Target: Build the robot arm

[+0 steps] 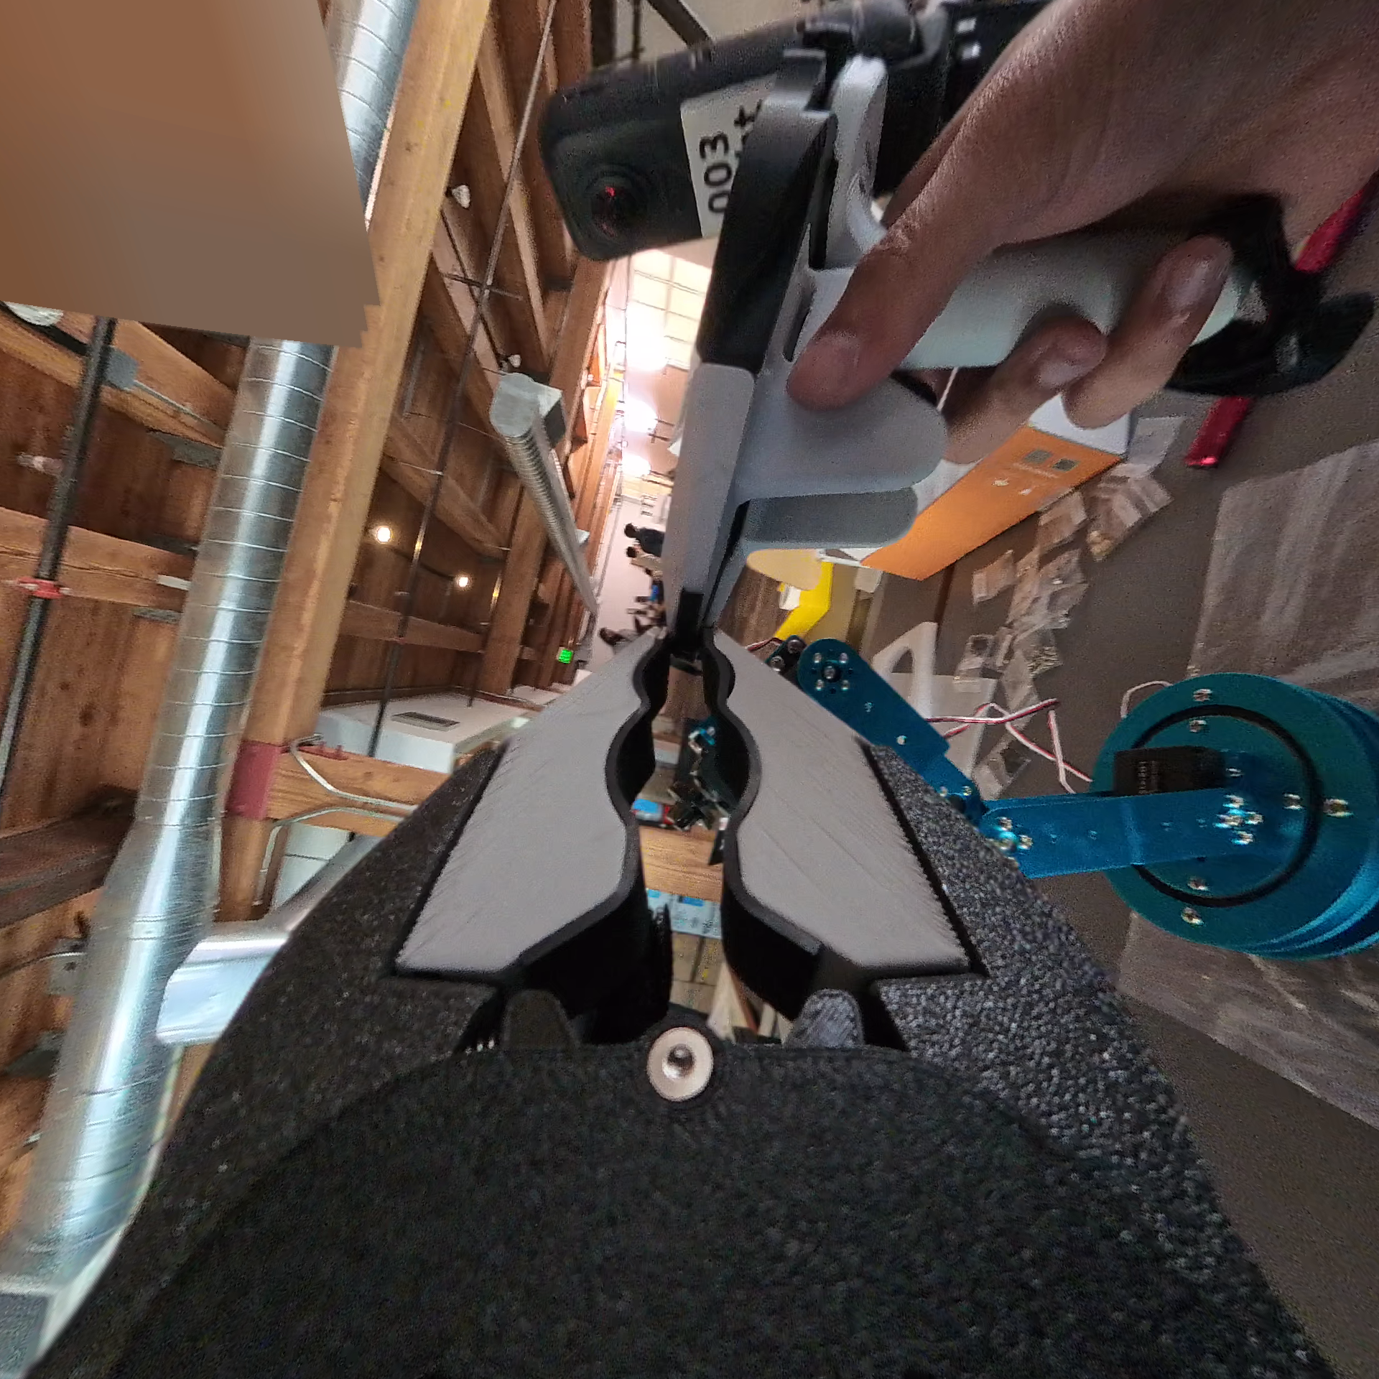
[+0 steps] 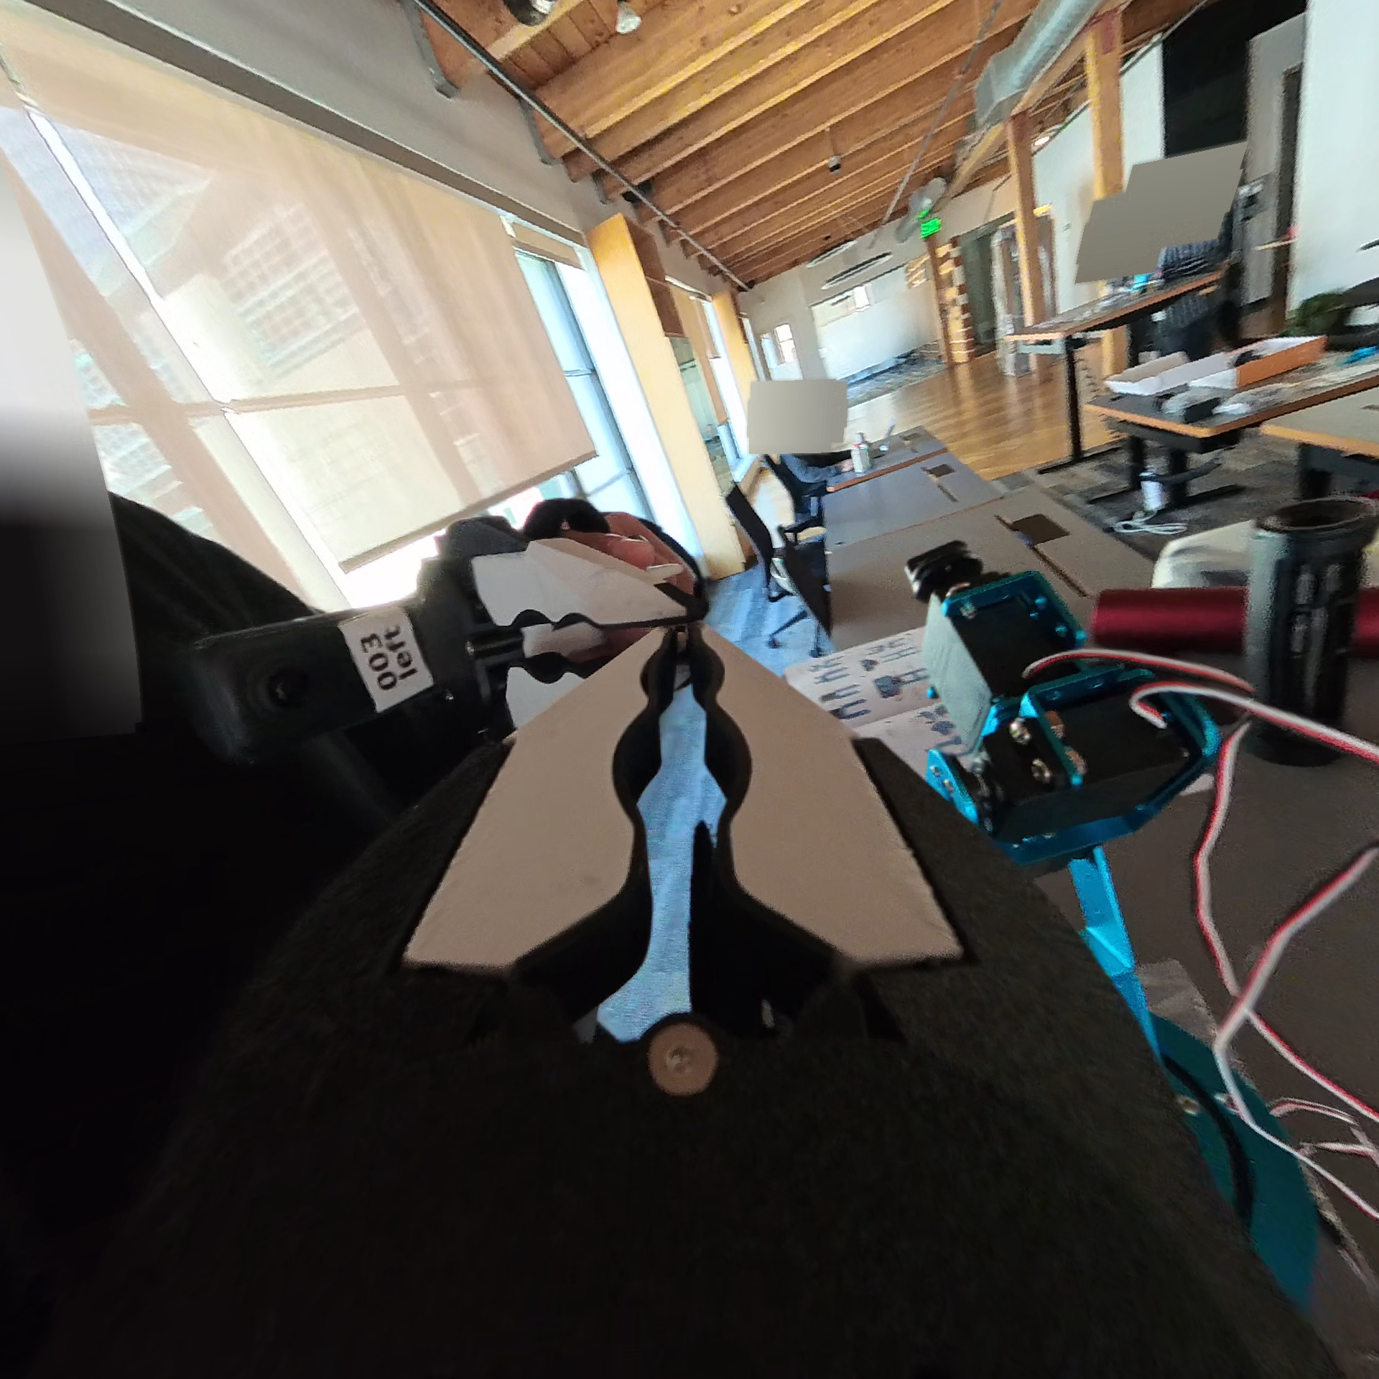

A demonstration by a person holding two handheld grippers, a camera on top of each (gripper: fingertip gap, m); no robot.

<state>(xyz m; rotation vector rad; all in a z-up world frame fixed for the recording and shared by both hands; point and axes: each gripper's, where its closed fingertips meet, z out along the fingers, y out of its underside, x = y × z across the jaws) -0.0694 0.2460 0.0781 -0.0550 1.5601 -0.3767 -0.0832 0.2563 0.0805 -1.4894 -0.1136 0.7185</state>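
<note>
My left gripper (image 1: 684, 648) and my right gripper (image 2: 683, 636) meet tip to tip in the air. A small black part (image 1: 686, 619) sits between the tips, and both pairs of jaws stand closed around it. A hand (image 1: 1082, 224) holds the right gripper, which comes in from above in the left wrist view. The left gripper shows in the right wrist view (image 2: 690, 601) from the left. A blue metal robot arm (image 1: 880, 709) with a round base (image 1: 1231, 813) lies on the table just right of the tips. Its servo bracket (image 2: 1045, 731) and red-and-white wires (image 2: 1231, 858) are close by.
On the table are a red cylinder (image 2: 1164, 615), a black cylinder (image 2: 1306, 634), an orange-and-white box (image 1: 992, 492) and several small plastic bags (image 1: 1045, 567). Desks (image 2: 1194, 418), office chairs (image 2: 783, 552) and seated people stand farther off. Wooden beams and metal ducts (image 1: 194, 671) are overhead. My two grippers' fingertips are within a few centimetres of each other.
</note>
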